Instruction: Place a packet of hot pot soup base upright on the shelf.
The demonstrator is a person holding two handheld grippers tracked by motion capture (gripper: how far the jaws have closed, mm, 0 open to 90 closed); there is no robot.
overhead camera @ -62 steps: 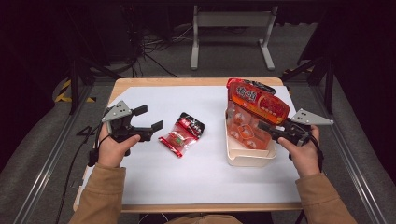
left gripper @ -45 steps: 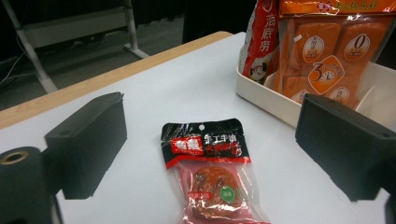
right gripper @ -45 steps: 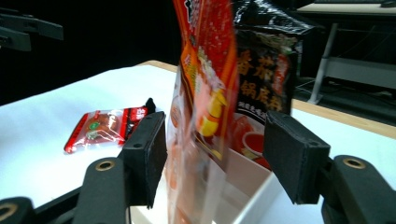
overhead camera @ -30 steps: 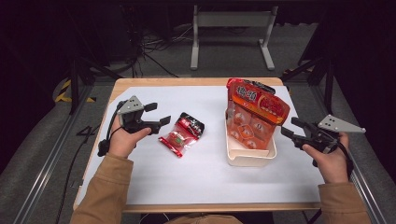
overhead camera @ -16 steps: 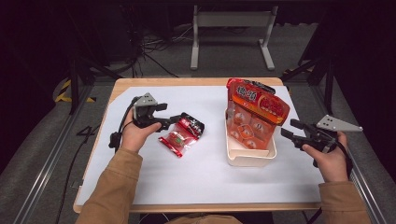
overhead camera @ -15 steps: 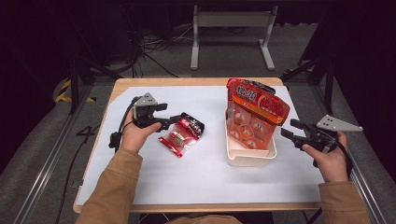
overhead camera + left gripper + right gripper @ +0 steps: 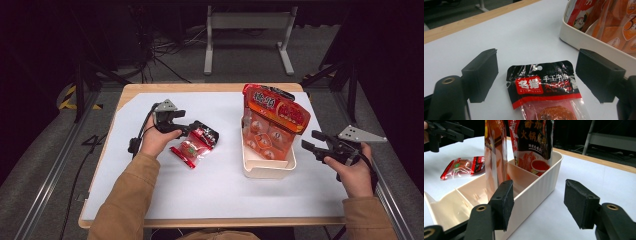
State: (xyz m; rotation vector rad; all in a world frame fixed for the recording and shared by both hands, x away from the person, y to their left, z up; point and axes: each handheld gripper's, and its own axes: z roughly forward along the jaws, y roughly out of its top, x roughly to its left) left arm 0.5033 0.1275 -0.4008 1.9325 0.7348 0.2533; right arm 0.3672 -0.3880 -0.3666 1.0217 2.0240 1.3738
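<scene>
- While its two black jaws stand apart, the left gripper (image 7: 536,77) has the black top edge of the small snack packet (image 7: 546,90) lying between them; neither pad touches the packet, and the jaws have just been opening further.
- The snack packet lies flat on the white table cover (image 7: 220,185), left of centre, with its black-and-red printed end toward the far right and its clear end, showing a red-brown piece inside, toward the near left.
- In the high view the left gripper (image 7: 192,131) points to the right, with the left hand (image 7: 156,142) resting on the cover just left of the packet (image 7: 194,146).
- The right gripper (image 7: 537,202) also has its jaws apart and nothing pressed between them; the end wall of the cream tray (image 7: 536,187) stands just beyond the gap.
- In the high view the right gripper (image 7: 311,146) points left toward the tray (image 7: 267,170), just beside its right wall but apart from it, held by the right hand (image 7: 352,170) at the right edge of the table.
- The tray stands right of centre, divided into compartments, and holds large orange-red pouches (image 7: 276,120) standing upright and leaning.
- The snack packet and the tray are apart, with bare cover between them.
- A wooden table edge (image 7: 210,87) frames the cover on the far side.
</scene>
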